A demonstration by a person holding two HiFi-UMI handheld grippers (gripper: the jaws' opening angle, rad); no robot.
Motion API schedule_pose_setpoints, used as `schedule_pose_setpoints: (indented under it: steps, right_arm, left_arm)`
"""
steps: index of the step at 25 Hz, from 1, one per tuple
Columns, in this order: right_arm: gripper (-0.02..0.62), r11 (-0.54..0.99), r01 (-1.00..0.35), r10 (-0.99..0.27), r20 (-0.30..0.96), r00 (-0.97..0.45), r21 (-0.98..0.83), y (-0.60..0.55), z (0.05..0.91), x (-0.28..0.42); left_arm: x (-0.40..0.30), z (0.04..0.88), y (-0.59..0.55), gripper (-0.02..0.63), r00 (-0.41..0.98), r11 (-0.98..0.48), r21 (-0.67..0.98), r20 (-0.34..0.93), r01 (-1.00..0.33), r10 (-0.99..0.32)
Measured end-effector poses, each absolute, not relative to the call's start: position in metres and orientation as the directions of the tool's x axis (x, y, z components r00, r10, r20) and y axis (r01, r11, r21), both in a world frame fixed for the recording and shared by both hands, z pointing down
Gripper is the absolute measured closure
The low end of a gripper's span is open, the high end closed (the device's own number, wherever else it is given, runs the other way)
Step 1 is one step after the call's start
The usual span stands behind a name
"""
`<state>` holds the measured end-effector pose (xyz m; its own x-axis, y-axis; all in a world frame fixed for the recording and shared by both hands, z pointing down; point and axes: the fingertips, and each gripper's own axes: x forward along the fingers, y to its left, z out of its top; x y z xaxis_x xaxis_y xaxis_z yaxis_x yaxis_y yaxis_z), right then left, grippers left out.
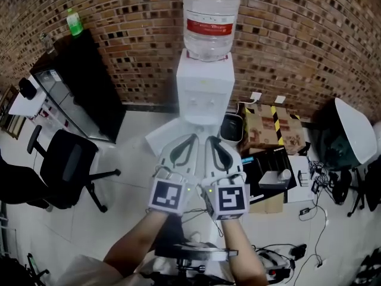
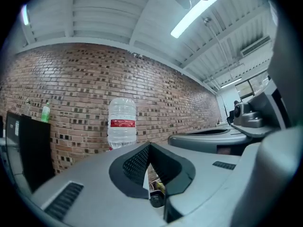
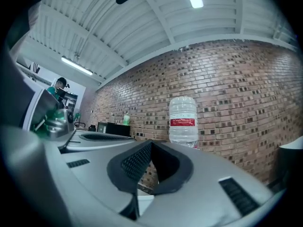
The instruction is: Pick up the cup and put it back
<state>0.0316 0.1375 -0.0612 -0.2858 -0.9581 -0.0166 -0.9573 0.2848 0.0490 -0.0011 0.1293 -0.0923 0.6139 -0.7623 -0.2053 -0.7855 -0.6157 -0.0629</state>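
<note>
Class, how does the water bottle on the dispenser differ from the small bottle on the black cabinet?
The water bottle is big, clear, red-labelled; the small bottle is green. The water bottle sits neck-down on the white dispenser; the small bottle stands upright on the black cabinet. Both stand by the brick wall.

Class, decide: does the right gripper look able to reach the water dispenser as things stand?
Probably yes. The right gripper, jaws shut, points at the water dispenser with nothing seen between them; the left gripper lies alongside, not across its path.

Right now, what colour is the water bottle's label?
Red label on the water bottle; head view shows it best.
</note>
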Motion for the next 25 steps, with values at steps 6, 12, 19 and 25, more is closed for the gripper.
schedule_pose_setpoints:
  steps: [6, 12, 19, 25]
  right_arm:
    - [0.591, 0.275, -0.959, -0.961, -0.02, -0.277, 0.065, 0.072, -0.062, 0.022]
    - [0.591, 0.253, -0.965, -0.967, -0.003, -0.254, 0.074, -0.001, -0.063, 0.013]
    - [0.591, 0.21, -0.974, -0.978, 0.018, -0.209, 0.089, -0.07, -0.056, 0.008]
    - [0.591, 0.207, -0.973, -0.978, 0.028, -0.205, 0.101, -0.105, -0.055, -0.001]
  left_arm:
    - [-0.008, -0.092, 0.064, 0.606, 0.625, -0.628, -0.058, -0.211, -0.776, -0.752]
    - [-0.015, -0.093, -0.01, 0.606, 0.644, -0.65, -0.05, -0.209, -0.758, -0.735]
    - [-0.022, -0.088, -0.081, 0.606, 0.68, -0.688, -0.036, -0.2, -0.725, -0.705]
    - [-0.025, -0.09, -0.114, 0.606, 0.694, -0.705, -0.026, -0.207, -0.709, -0.69]
